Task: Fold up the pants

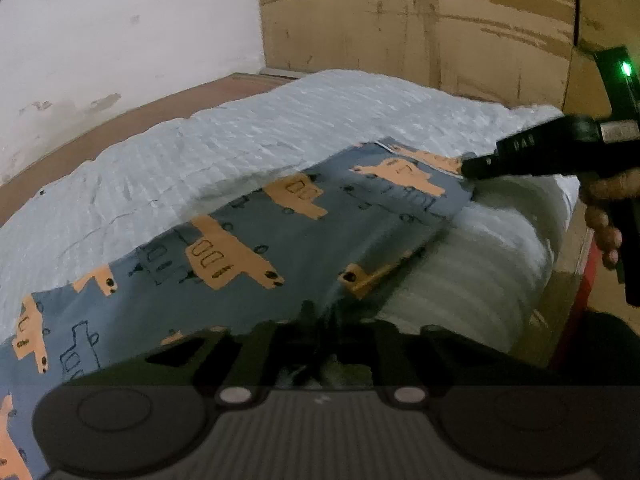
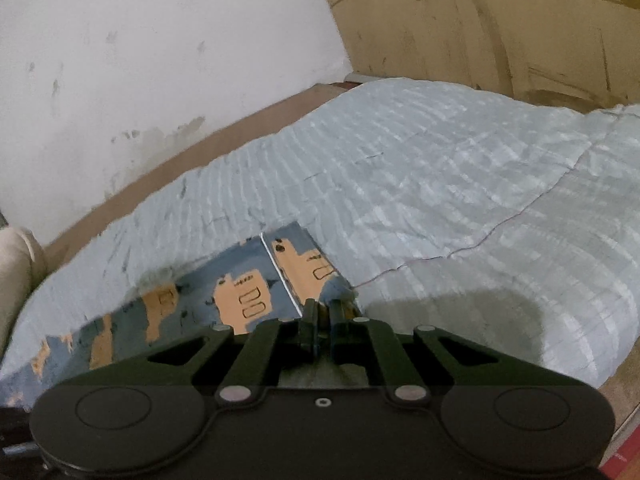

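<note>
The pants [image 1: 248,248] are blue with orange vehicle prints and lie spread on a pale blue quilt [image 1: 240,140]. In the left wrist view my left gripper [image 1: 332,316] sits at the near folded edge of the pants. Its fingers are dark and blurred, and they look slightly parted, not pinching the cloth. My right gripper [image 1: 466,170] comes in from the right and is shut on the far corner of the pants. In the right wrist view the right gripper [image 2: 323,308] clamps that hemmed corner of the pants [image 2: 240,292], holding it just above the quilt [image 2: 440,184].
Cardboard panels [image 1: 400,40] stand behind the bed, and a white wall [image 2: 160,60] runs along its left side. A brown bed edge [image 1: 120,120] borders the quilt. A person's hand [image 1: 604,208] holds the right gripper's handle. A pale cushion [image 2: 16,264] sits at the far left.
</note>
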A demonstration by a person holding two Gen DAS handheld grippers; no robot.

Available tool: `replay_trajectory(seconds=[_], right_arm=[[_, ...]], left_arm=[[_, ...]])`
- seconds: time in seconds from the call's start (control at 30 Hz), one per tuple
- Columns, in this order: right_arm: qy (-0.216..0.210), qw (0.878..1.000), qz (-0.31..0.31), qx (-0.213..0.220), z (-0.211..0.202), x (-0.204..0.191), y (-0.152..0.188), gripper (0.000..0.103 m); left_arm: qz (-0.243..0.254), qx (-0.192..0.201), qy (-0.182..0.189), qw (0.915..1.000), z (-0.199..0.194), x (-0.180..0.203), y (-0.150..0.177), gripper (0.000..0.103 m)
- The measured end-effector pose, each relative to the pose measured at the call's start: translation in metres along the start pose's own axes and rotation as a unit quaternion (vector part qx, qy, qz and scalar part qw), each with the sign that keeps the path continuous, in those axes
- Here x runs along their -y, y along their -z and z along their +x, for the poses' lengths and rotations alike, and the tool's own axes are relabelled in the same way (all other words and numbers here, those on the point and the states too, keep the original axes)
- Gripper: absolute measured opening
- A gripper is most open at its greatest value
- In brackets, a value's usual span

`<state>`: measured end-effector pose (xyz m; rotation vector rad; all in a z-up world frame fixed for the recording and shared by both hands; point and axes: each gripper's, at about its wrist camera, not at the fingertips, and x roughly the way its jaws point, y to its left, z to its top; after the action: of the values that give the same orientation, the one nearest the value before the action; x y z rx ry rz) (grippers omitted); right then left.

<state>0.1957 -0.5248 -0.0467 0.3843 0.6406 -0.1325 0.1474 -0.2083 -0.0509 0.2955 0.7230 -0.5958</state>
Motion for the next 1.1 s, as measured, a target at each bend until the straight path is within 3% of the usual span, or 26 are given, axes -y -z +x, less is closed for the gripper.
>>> replay_trajectory(seconds=[0.03,0.07,0.13,0.17,0.23,0.3,0.43,0.5,0.67,0.83,0.97,1.1], right_arm=[[0.003,1.000,-0.008,0.002,-0.002,-0.001,0.000,0.012],[0.010,1.000,-0.020,0.005,-0.004,-0.004,-0.001,0.017],[0.029,0.999,-0.043,0.010,-0.008,-0.008,-0.002,0.034],[0.039,0.998,-0.054,0.013,-0.010,-0.011,-0.002,0.037],[0.047,0.997,-0.066,0.020,-0.014,-0.017,-0.004,0.052],[0.045,0.996,-0.072,0.027,-0.018,-0.024,-0.007,0.067],[0.003,0.994,-0.098,0.046,-0.022,-0.058,-0.009,0.093],[-0.041,0.991,-0.117,0.047,-0.020,-0.081,-0.009,0.099],[-0.152,0.974,-0.169,0.014,0.000,-0.151,0.002,0.102],[-0.244,0.942,-0.224,-0.052,0.032,-0.228,0.025,0.102],[-0.269,0.921,-0.270,-0.081,0.060,-0.280,0.040,0.102],[-0.268,0.915,-0.287,-0.091,0.093,-0.319,0.041,0.091]], left_arm=[[-0.005,0.001,-0.003,1.0000,-0.002,-0.002,-0.001,0.054],[-0.013,0.005,-0.007,0.9999,-0.005,-0.004,-0.001,0.073],[-0.032,0.019,-0.021,0.9991,-0.015,-0.007,-0.003,0.078],[-0.046,0.027,-0.026,0.9982,-0.020,-0.011,-0.005,0.079],[-0.077,0.040,-0.044,0.9953,-0.030,-0.018,-0.009,0.094],[-0.109,0.058,-0.076,0.9895,-0.045,-0.028,-0.013,0.096],[-0.154,0.080,-0.139,0.9750,-0.080,-0.061,-0.014,0.102],[-0.175,0.085,-0.162,0.9674,-0.100,-0.084,-0.009,0.102],[-0.200,0.072,-0.234,0.9487,-0.142,-0.137,0.017,0.103],[-0.206,0.028,-0.312,0.9270,-0.155,-0.191,0.061,0.103],[-0.239,0.000,-0.346,0.9072,-0.152,-0.231,0.100,0.103],[-0.280,-0.010,-0.350,0.8939,-0.151,-0.265,0.127,0.102]])
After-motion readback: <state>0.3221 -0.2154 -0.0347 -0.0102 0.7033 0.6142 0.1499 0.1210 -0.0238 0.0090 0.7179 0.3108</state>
